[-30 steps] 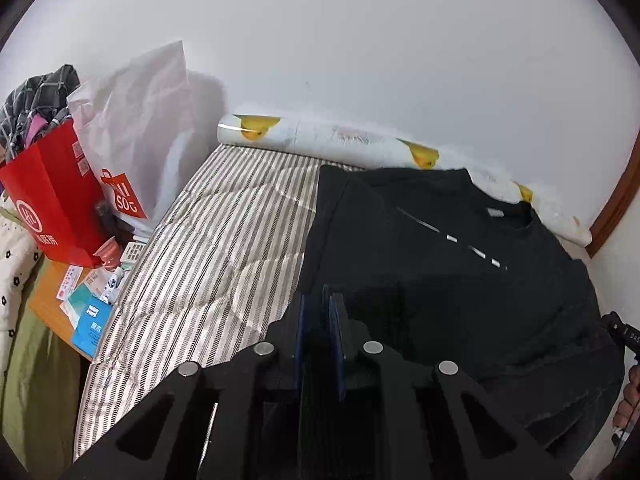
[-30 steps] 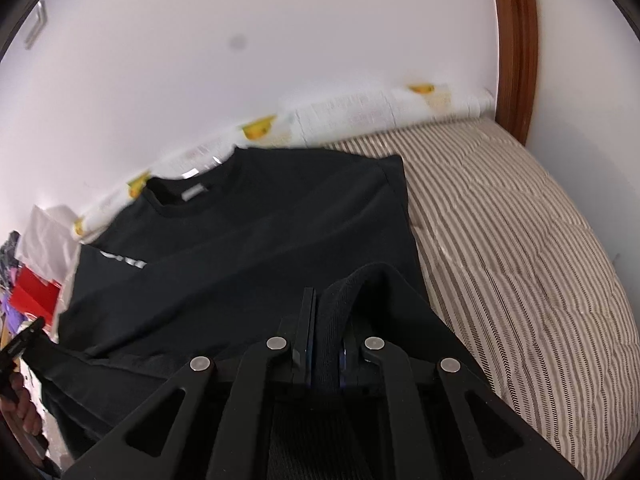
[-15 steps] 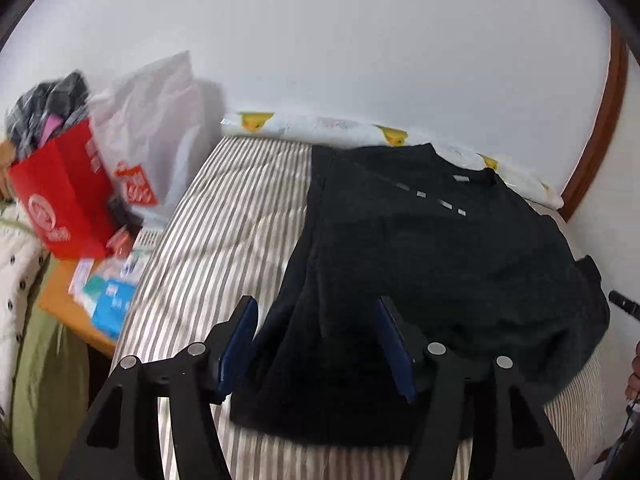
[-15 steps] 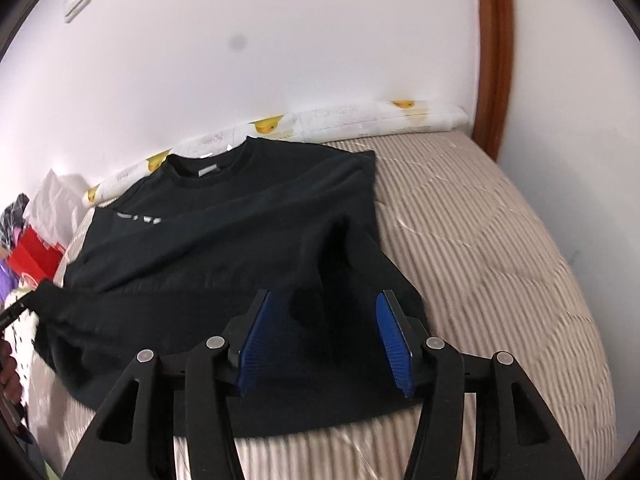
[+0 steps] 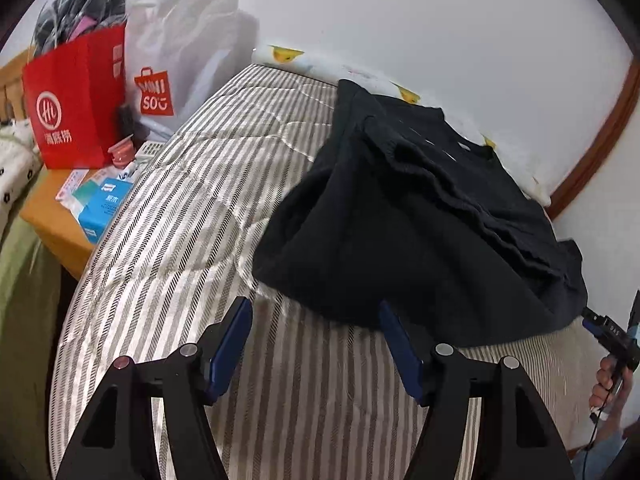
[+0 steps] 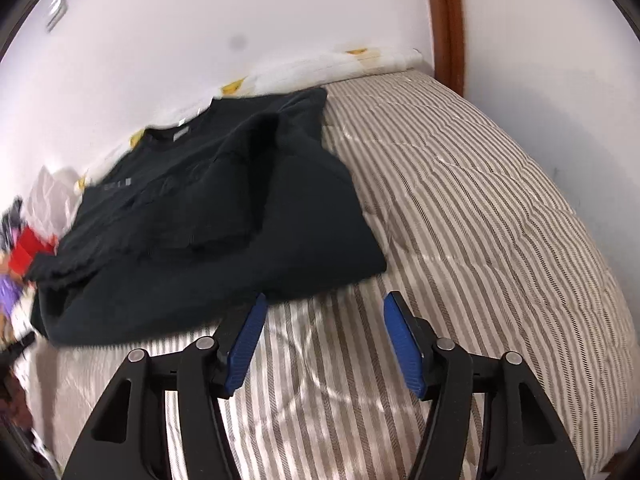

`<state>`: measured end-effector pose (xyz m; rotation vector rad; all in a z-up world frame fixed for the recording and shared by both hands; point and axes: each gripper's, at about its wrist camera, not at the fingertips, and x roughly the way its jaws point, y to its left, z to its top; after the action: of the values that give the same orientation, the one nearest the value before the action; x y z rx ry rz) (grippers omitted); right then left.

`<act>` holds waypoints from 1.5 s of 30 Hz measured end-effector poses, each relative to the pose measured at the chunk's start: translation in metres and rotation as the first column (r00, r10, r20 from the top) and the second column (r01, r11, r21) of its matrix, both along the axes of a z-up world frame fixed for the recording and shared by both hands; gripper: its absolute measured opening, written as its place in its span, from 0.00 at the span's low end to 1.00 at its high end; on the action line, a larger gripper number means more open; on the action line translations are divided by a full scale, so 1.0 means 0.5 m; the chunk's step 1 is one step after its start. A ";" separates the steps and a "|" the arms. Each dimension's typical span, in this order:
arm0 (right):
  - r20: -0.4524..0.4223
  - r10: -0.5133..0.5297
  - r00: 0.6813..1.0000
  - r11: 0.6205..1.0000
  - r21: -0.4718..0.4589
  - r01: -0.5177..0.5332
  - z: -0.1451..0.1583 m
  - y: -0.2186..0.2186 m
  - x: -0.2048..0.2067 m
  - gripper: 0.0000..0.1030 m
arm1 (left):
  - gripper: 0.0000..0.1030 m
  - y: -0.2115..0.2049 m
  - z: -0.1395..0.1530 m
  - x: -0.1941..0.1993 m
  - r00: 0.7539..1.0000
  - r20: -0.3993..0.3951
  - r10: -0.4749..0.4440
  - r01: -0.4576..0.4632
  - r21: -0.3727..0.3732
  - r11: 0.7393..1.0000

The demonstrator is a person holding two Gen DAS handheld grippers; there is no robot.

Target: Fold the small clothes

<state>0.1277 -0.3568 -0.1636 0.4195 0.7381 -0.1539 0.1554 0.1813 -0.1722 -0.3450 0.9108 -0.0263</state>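
My left claw and right claw gape empty, the black shirt lying just ahead.

A second ago both grippers are shut tight on the black shirt's bottom edge. Now the left gripper is wide open and holds nothing. The right gripper is wide open too. Both have pulled back, so striped bed shows between their blue pads. The shirt is no longer spread flat. Its bottom part is now folded up over the top part, with a bumpy edge across the middle of the frame.
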 end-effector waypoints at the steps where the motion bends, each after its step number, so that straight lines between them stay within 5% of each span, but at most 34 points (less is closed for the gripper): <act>1: -0.001 -0.008 1.000 1.000 0.001 0.008 0.001 -0.002 0.007 0.62 | 0.62 0.004 -0.005 0.007 1.000 -0.007 0.009 -0.009 -0.010 1.000; 5: -0.026 -0.033 0.999 0.999 -0.002 0.033 -0.003 -0.007 0.049 0.63 | 0.63 0.014 -0.019 0.033 1.000 -0.015 0.020 -0.021 -0.051 0.998; 13: -0.062 -0.037 0.997 0.998 0.040 0.039 -0.029 -0.014 0.107 0.64 | 0.60 -0.014 -0.020 0.072 0.998 -0.018 0.056 -0.055 0.042 0.998; 16: -0.058 0.002 0.998 1.000 0.028 -0.001 -0.028 -0.006 0.114 0.48 | 0.37 -0.027 -0.019 0.074 0.998 -0.021 0.066 -0.064 0.103 0.993; 18: -0.065 0.036 0.997 0.999 0.005 -0.036 -0.024 0.006 0.117 0.28 | 0.18 -0.028 -0.015 0.075 0.999 -0.022 0.046 -0.044 0.062 0.997; 21: -0.072 0.050 0.996 0.995 -0.086 -0.056 -0.009 0.034 0.113 0.20 | 0.12 -0.024 -0.010 0.075 0.997 -0.031 0.068 -0.066 0.044 0.997; 30: -0.059 0.058 0.997 0.996 -0.068 -0.062 0.012 0.039 0.050 0.17 | 0.10 -0.014 0.010 0.013 0.998 0.002 0.059 -0.059 0.018 0.998; 45: -0.057 0.031 0.998 0.992 -0.120 -0.038 0.007 0.085 -0.149 0.18 | 0.11 -0.026 0.025 -0.197 1.000 0.014 0.025 -0.026 0.044 0.999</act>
<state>0.0531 -0.3142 -0.1602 0.2881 0.7853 -0.1772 0.0567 0.1681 -0.1595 -0.3146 0.8922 0.0154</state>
